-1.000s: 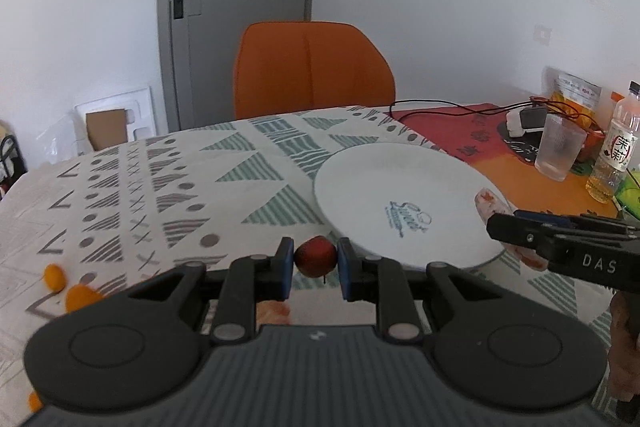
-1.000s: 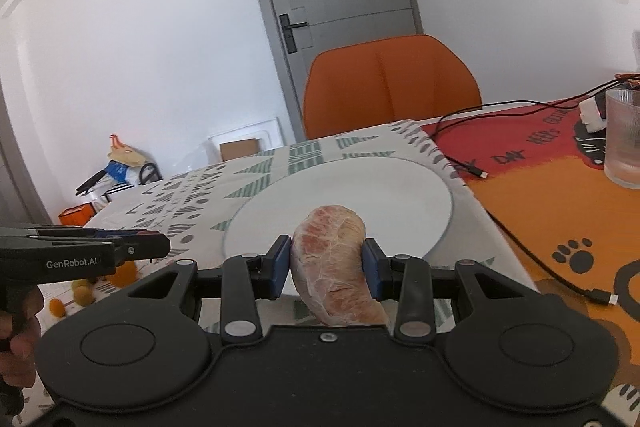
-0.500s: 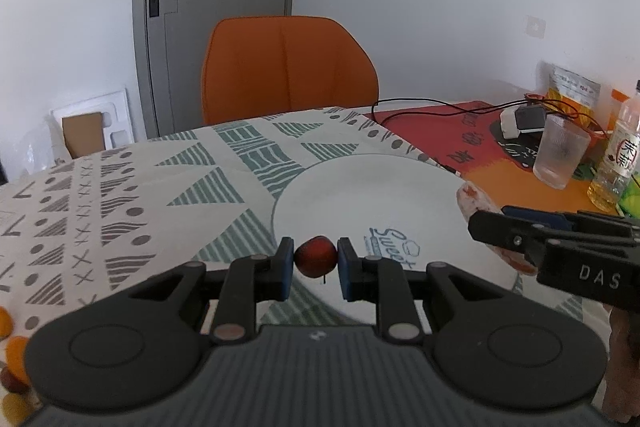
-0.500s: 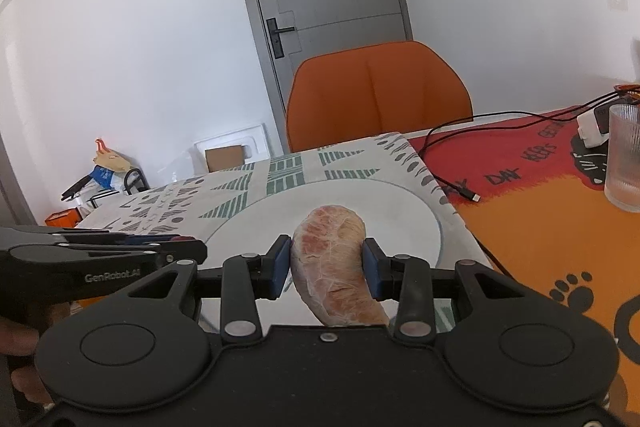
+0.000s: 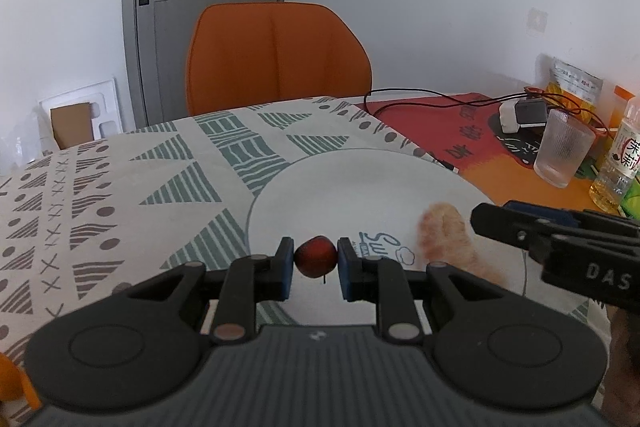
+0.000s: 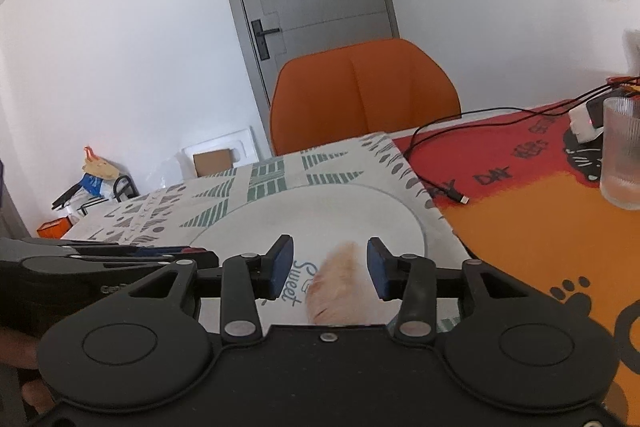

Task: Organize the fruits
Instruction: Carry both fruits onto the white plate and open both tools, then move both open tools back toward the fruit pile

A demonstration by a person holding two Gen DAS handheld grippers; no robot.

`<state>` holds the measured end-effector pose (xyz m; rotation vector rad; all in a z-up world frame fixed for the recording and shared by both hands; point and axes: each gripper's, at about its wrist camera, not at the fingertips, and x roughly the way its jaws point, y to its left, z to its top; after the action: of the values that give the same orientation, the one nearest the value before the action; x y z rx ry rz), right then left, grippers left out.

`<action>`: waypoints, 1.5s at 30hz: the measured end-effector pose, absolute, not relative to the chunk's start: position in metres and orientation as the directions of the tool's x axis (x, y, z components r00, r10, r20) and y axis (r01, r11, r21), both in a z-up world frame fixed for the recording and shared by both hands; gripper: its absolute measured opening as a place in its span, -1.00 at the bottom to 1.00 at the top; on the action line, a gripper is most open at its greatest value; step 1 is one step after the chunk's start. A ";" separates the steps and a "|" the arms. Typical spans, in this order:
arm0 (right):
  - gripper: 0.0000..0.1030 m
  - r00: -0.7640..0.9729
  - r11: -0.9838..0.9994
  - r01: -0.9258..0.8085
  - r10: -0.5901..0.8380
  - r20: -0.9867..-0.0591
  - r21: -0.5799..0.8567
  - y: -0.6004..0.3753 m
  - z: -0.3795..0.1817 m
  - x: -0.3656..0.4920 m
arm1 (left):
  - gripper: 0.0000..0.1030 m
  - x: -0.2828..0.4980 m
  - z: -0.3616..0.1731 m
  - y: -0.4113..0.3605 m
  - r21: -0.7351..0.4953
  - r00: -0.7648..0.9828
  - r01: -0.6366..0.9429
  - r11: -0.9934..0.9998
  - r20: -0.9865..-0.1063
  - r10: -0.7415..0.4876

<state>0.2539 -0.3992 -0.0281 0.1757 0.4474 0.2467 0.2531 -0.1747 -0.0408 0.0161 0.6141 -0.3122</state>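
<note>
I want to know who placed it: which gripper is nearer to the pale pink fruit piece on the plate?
Right. The right gripper has the pale pink fruit piece between its open jaws; the left gripper, holding a red fruit, is beside it.

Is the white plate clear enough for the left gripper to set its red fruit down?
Probably yes: the left gripper holds the red fruit over bare white plate; the pale fruit lies aside.

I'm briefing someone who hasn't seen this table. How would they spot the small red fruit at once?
Find the big white plate on the patterned cloth before the orange chair. Over its near rim, the left tool pinches the small red fruit. It is round and dark red; the pale peeled segment beside it is elongated.
</note>
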 end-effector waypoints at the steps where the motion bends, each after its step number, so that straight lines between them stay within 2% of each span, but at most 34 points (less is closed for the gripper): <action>1: -0.18 0.873 0.955 -0.195 0.274 -0.403 0.225 -0.400 -0.027 0.253 | -0.58 0.253 -0.040 -0.176 -0.079 0.771 0.295 0.952 -0.568 -0.286; 8: -0.12 0.877 0.953 -0.179 0.267 -0.400 0.244 -0.404 -0.027 0.239 | -0.54 0.246 -0.029 -0.178 -0.077 0.788 0.296 0.952 -0.544 -0.289; 13: 0.01 0.878 0.952 -0.181 0.270 -0.396 0.247 -0.402 -0.026 0.231 | -0.49 0.237 -0.020 -0.170 -0.087 0.795 0.282 0.955 -0.536 -0.284; 15: 0.08 0.877 0.951 -0.181 0.272 -0.396 0.253 -0.402 -0.026 0.230 | -0.39 0.232 -0.018 -0.163 -0.093 0.797 0.264 0.960 -0.540 -0.272; 17: 0.14 0.877 0.948 -0.184 0.277 -0.393 0.259 -0.400 -0.025 0.229 | -0.11 0.226 -0.015 -0.154 -0.094 0.810 0.227 0.969 -0.535 -0.242; 20: 0.38 0.874 0.945 -0.202 0.293 -0.387 0.259 -0.395 -0.025 0.227 | 0.29 0.212 -0.009 -0.134 -0.108 0.838 0.159 0.981 -0.510 -0.192; 22: 0.42 0.872 0.943 -0.213 0.301 -0.386 0.254 -0.390 -0.024 0.225 | 0.34 0.203 -0.004 -0.123 -0.118 0.851 0.136 0.984 -0.495 -0.177; 26: 0.61 0.869 0.939 -0.232 0.318 -0.379 0.254 -0.381 -0.022 0.222 | 0.63 0.188 0.003 -0.104 -0.106 0.870 0.096 0.990 -0.474 -0.135; 28: 0.69 0.871 0.938 -0.237 0.321 -0.373 0.253 -0.376 -0.019 0.220 | 0.65 0.182 0.006 -0.094 -0.109 0.876 0.079 0.991 -0.467 -0.122; 30: 0.89 0.873 0.937 -0.242 0.323 -0.365 0.251 -0.371 -0.017 0.217 | 0.66 0.177 0.009 -0.087 -0.109 0.879 0.062 0.992 -0.466 -0.106; 32: 0.99 0.878 0.937 -0.243 0.322 -0.354 0.250 -0.366 -0.014 0.213 | 0.67 0.172 0.011 -0.078 -0.109 0.883 0.045 0.993 -0.461 -0.091; 45: 1.00 0.863 0.918 -0.281 0.370 -0.344 0.281 -0.334 -0.005 0.204 | 0.71 0.129 0.016 -0.021 -0.130 0.892 -0.083 0.988 -0.452 0.016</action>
<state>0.2041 -0.3345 -0.0054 0.2255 0.4039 0.3444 0.1288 -0.0207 0.0160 -0.1471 0.4664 0.0512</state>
